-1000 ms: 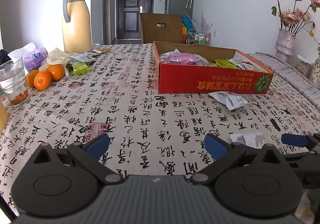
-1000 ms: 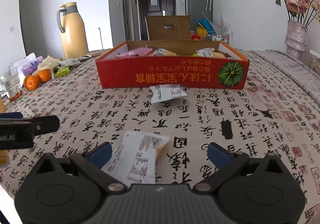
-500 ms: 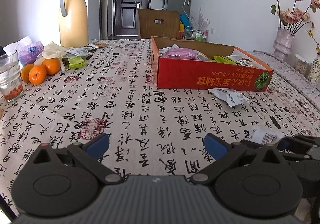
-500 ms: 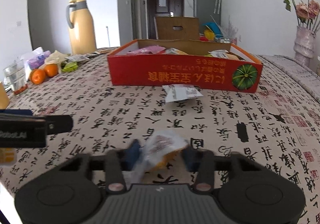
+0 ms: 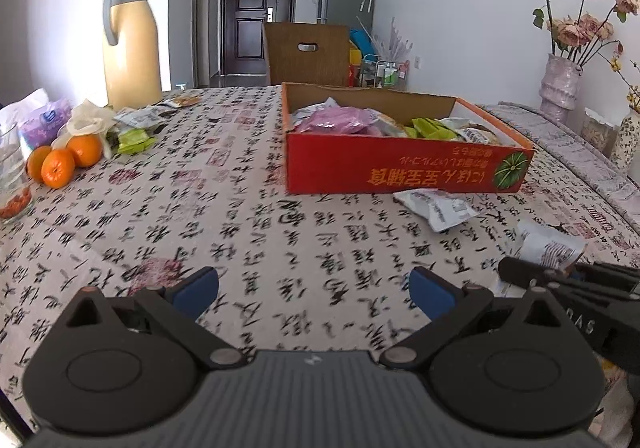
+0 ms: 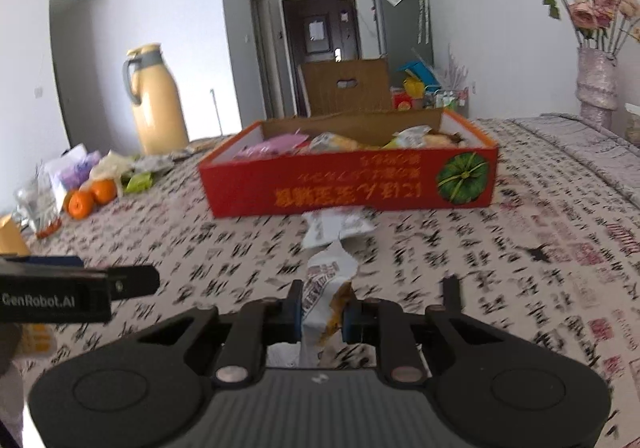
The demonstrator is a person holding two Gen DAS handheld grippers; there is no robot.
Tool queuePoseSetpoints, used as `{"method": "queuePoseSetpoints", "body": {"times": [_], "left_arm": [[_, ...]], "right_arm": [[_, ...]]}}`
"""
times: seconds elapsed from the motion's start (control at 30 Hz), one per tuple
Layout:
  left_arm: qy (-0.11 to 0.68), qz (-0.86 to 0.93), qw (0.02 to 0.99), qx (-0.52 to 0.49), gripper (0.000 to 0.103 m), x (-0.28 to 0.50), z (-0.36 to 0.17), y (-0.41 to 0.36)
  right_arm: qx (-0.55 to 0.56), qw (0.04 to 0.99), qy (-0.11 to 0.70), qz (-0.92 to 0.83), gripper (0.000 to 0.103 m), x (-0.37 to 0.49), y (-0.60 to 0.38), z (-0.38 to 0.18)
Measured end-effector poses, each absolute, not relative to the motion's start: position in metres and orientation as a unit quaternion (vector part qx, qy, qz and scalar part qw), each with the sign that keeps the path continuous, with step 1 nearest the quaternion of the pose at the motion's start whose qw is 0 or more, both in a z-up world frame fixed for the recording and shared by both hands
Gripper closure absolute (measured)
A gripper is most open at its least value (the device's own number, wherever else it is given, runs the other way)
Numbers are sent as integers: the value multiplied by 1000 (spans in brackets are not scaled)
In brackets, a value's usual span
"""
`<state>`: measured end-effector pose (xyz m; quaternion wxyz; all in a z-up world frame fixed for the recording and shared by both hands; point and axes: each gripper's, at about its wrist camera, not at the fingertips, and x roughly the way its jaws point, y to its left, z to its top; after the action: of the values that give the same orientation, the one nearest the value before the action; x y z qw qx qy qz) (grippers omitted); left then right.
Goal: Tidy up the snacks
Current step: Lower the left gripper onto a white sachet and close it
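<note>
My right gripper (image 6: 322,312) is shut on a white snack packet (image 6: 326,284) with a yellow patch, lifted a little off the cloth. The same packet (image 5: 550,248) sticks out of that gripper at the right edge of the left wrist view. A second white packet (image 6: 334,228) lies flat just in front of the red cardboard box (image 6: 348,184), which holds several snack bags; the packet (image 5: 438,206) and the box (image 5: 400,168) also appear ahead of the left gripper. My left gripper (image 5: 312,288) stands open over bare tablecloth, nothing between its fingers.
At the far left stand a tan thermos jug (image 5: 132,44), oranges (image 5: 62,164), a green packet (image 5: 134,140), more wrappers and a glass (image 5: 12,184). A vase of dried roses (image 5: 562,84) is at the far right. A wooden chair back (image 5: 308,54) rises behind the table.
My right gripper went from wide open around the white packet to shut on it and raised it slightly. Both views shifted a little; the left gripper stayed open.
</note>
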<state>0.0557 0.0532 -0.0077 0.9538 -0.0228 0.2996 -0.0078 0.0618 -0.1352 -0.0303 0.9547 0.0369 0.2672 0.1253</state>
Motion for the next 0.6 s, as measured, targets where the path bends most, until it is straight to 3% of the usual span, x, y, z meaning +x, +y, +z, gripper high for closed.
{"method": "queuePoseSetpoints", "body": {"times": [0.6], "left_arm": [[324, -6, 946, -2, 0, 146, 9, -42]], "right_arm": [[87, 974, 197, 70, 86, 125, -237, -6]]}}
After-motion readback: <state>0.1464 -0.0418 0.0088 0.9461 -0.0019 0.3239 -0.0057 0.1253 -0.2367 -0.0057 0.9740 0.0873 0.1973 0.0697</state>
